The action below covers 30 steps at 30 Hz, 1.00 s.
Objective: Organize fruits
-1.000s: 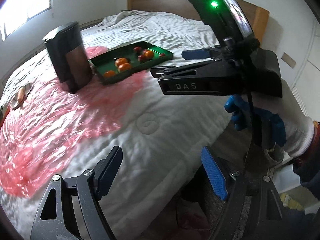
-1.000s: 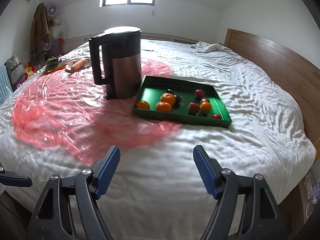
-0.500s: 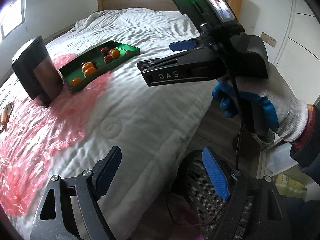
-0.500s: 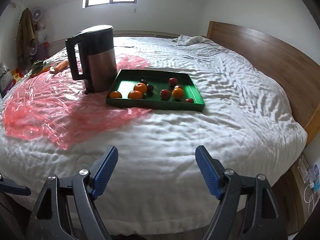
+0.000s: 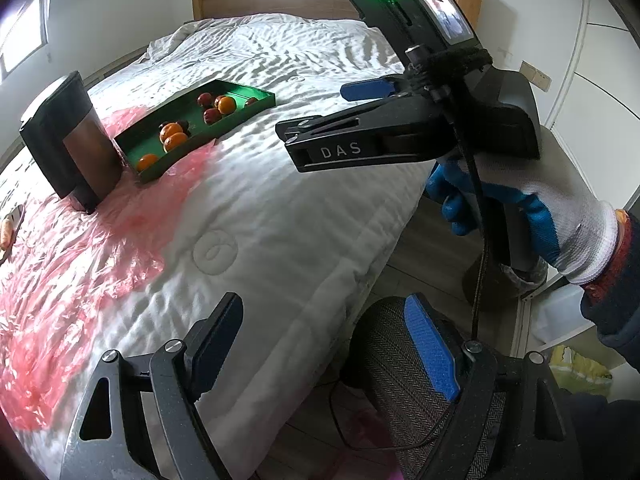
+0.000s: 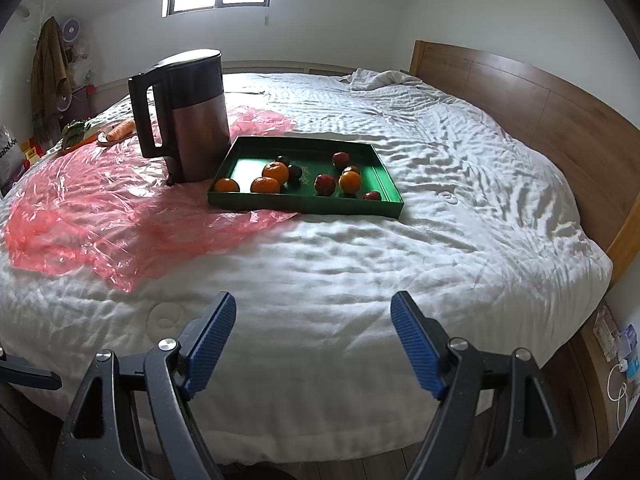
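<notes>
The right hand-held gripper (image 6: pixel 312 340), at the bottom of its own view, stands released, its blue pads spread with nothing between them, poised over the near edge of a white-quilted bed (image 6: pixel 360 264). A broad stretch of bare quilt lies between the pads and the fruit. The left hand-held gripper (image 5: pixel 324 344), at the bottom of its view, is likewise released and empty, hanging over the bed's lower right corner, where the quilt drops to a wooden floor (image 5: pixel 424 240) and a grey woven chair back (image 5: pixel 392 344). In that view the right tool fills the upper right, held by a hand in a white and blue glove (image 5: pixel 532 216).

A shallow green tray (image 6: pixel 304 206) sits mid-frame in the right view, its left end resting on a crumpled pink plastic sheet (image 6: pixel 100 208). Inside lie four oranges (image 6: pixel 275 172), three bunched at the left and one toward the right, among several smaller dark red fruits (image 6: pixel 325 184), scattered and unsorted. A dark electric kettle (image 6: pixel 188 112) stands upright just left of the tray, very near its corner. At the far left edge a carrot (image 6: pixel 120 130) lies on a small dish. The wooden headboard (image 6: pixel 540 104) bounds the bed along the right; open quilt runs right of the tray and behind it.
</notes>
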Each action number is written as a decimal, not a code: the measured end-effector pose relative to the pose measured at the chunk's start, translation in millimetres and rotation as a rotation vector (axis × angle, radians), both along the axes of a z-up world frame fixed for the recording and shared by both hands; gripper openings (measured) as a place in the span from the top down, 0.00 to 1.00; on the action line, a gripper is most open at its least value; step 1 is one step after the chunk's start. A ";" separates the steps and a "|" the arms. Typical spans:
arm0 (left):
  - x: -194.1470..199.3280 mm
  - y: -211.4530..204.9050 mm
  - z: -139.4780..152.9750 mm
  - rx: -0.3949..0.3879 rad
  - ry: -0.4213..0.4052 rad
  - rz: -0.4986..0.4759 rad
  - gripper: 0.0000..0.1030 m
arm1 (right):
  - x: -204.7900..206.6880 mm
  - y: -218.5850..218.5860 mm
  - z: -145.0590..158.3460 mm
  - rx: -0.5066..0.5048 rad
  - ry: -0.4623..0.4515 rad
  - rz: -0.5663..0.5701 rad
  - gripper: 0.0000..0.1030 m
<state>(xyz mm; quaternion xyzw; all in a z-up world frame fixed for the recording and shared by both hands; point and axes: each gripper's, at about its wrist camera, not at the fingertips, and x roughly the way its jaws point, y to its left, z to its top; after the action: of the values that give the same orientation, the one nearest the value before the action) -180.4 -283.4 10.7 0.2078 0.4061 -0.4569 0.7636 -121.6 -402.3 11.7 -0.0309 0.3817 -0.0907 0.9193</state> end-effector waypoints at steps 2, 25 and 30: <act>1.3 2.4 -0.1 -0.003 -0.003 0.012 0.23 | 0.0 2.9 0.8 -0.001 0.000 0.005 0.00; 83.2 137.3 4.1 -0.103 -0.199 0.652 0.10 | 32.2 84.7 7.2 0.032 -0.056 0.179 0.00; 108.7 180.3 1.9 -0.118 -0.211 0.802 0.07 | 46.3 107.6 6.0 0.050 -0.083 0.208 0.00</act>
<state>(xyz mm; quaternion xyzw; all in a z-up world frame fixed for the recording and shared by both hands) -71.7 -103.1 12.6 0.0349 0.3475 -0.1218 0.9291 -75.2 -294.7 17.7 -0.0437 0.3401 0.0136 0.9393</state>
